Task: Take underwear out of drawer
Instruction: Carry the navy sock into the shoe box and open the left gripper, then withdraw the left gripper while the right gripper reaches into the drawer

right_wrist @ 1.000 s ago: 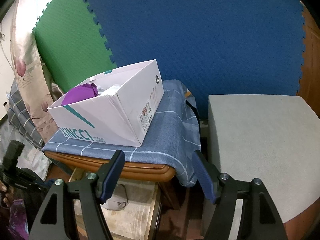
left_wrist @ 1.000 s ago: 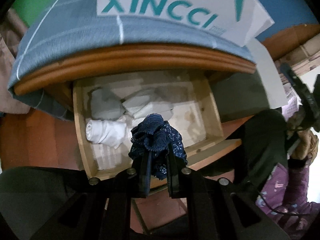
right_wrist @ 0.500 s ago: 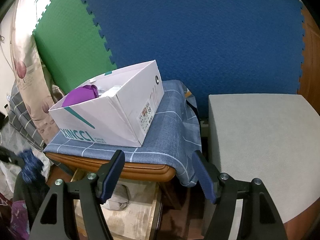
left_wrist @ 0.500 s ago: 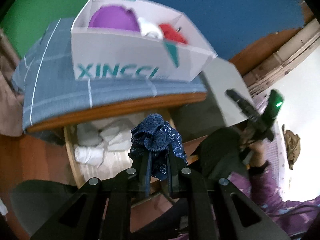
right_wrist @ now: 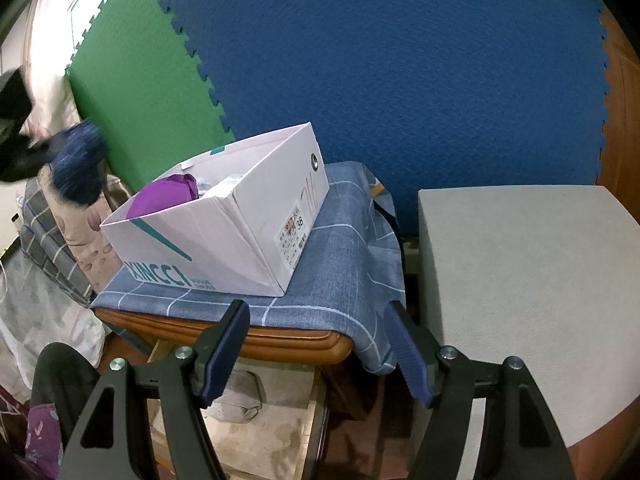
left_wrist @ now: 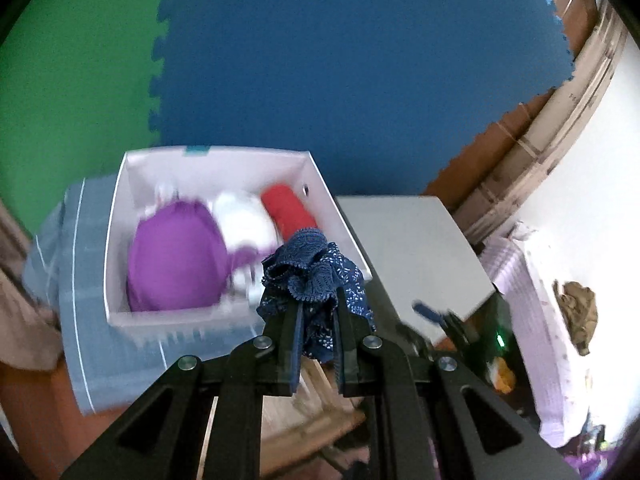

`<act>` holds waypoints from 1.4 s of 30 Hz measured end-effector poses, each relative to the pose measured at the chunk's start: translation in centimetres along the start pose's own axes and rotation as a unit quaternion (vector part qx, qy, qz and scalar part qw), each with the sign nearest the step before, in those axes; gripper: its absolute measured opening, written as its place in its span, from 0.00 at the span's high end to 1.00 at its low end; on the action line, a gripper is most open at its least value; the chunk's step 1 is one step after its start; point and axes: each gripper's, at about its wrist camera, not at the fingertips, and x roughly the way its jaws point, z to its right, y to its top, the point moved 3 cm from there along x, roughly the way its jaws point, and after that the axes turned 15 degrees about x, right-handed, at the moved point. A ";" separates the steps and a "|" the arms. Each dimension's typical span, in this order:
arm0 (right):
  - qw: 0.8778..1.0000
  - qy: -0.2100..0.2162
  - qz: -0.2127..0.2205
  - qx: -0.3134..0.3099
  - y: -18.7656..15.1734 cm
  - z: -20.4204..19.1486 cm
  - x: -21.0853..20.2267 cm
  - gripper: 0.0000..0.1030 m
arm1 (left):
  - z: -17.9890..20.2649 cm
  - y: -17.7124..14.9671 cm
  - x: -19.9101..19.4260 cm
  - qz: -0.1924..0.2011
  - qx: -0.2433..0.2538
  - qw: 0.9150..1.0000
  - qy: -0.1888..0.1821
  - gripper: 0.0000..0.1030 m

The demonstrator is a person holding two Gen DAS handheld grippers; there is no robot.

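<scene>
My left gripper (left_wrist: 316,312) is shut on dark blue lace underwear (left_wrist: 312,268), bunched above its fingertips and held in the air in front of the white shoebox (left_wrist: 120,240). The right wrist view shows the same blue underwear (right_wrist: 78,170) blurred at the far left, higher than the shoebox (right_wrist: 224,248). The open wooden drawer (right_wrist: 276,432) lies below the nightstand top, with a grey folded garment (right_wrist: 240,396) in it. My right gripper (right_wrist: 318,348) stands open and empty in front of the nightstand edge.
The shoebox holds a purple garment (left_wrist: 176,264), a white one (left_wrist: 248,220) and a red one (left_wrist: 288,210). It sits on a blue checked cloth (right_wrist: 340,240). A grey stool (right_wrist: 520,272) stands to the right. Blue and green foam mats (right_wrist: 400,72) cover the wall.
My left gripper rose with the blue underwear from over the drawer to above the shoebox's level, so the box's inside now shows. The right gripper has not moved.
</scene>
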 end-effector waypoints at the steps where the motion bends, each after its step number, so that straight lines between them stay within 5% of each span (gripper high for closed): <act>1: 1.000 0.000 0.000 0.000 0.0 0.0 0.0 0.31 | -0.3 1.0 0.9 0.000 0.000 1.000 0.004 0.90; 15: 1.000 0.005 0.001 0.004 0.0 0.2 -0.2 0.31 | -4.4 5.7 13.6 -0.044 -0.030 0.997 0.053 0.90; 22: 1.000 0.007 0.001 0.007 0.1 0.5 -0.3 0.31 | -4.7 5.6 15.5 -0.046 -0.041 0.996 0.066 0.87; 27: 1.000 0.006 0.001 0.007 0.1 0.5 -0.2 0.31 | -5.0 5.4 14.3 -0.004 -0.057 0.995 0.081 0.27; 35: 1.000 -0.001 0.002 -0.010 -0.2 0.0 -0.3 0.31 | -4.9 2.5 6.6 0.113 -0.039 0.983 0.141 0.05; 42: 0.998 -0.017 0.001 -0.065 -1.0 -1.8 0.0 0.31 | -6.5 -6.6 1.4 0.086 0.021 0.966 0.242 0.01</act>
